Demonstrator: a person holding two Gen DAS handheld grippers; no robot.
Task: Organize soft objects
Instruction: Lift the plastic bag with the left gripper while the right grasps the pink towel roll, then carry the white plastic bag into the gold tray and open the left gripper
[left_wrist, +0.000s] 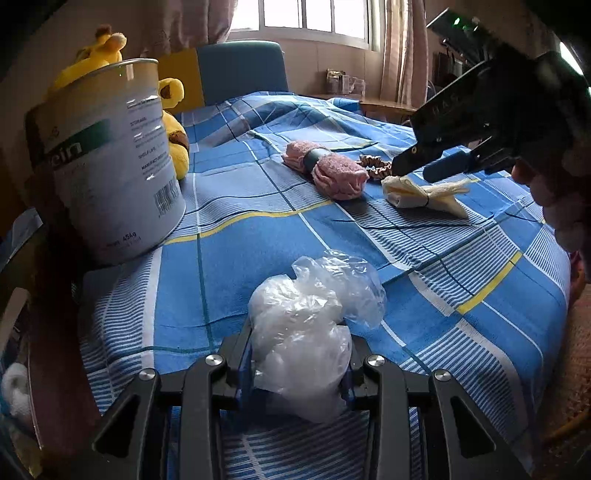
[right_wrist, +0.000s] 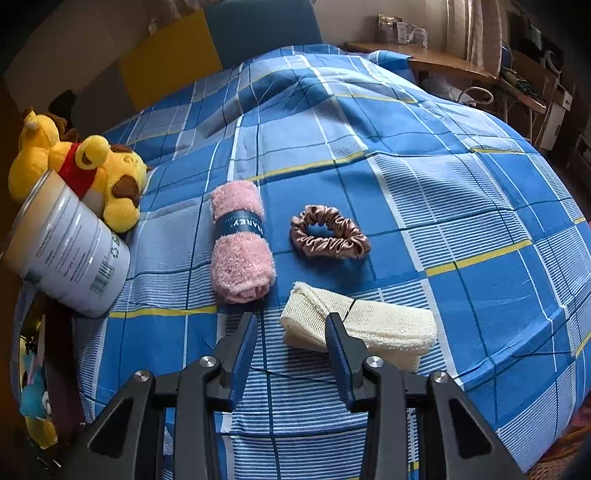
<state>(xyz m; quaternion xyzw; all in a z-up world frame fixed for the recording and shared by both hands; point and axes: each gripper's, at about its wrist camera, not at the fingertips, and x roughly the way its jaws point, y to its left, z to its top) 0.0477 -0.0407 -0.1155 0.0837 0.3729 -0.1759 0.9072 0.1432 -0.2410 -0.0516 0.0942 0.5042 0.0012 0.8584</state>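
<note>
Gripping a crumpled clear plastic bag (left_wrist: 303, 343), the left tongs (left_wrist: 301, 363) are clenched on it low over the near edge of the bed (left_wrist: 443, 288), which carries a blue checked cover. In the left wrist view a white tin can (left_wrist: 107, 162) stands at ten o'clock, with a yellow plush toy (left_wrist: 173, 129) behind it. The right tongs (right_wrist: 291, 321) are released, their jaws spread with nothing between them, hovering above the bed. In the right wrist view a rolled pink towel (right_wrist: 240, 243) with a dark band lies at twelve o'clock from them, a brown satin scrunchie (right_wrist: 328, 232) just beside it at one o'clock, and a folded cream cloth (right_wrist: 376, 328) at three o'clock, partly behind the right jaw. The can (right_wrist: 74, 254) and the plush toy (right_wrist: 107, 177) sit at ten o'clock, touching.
</note>
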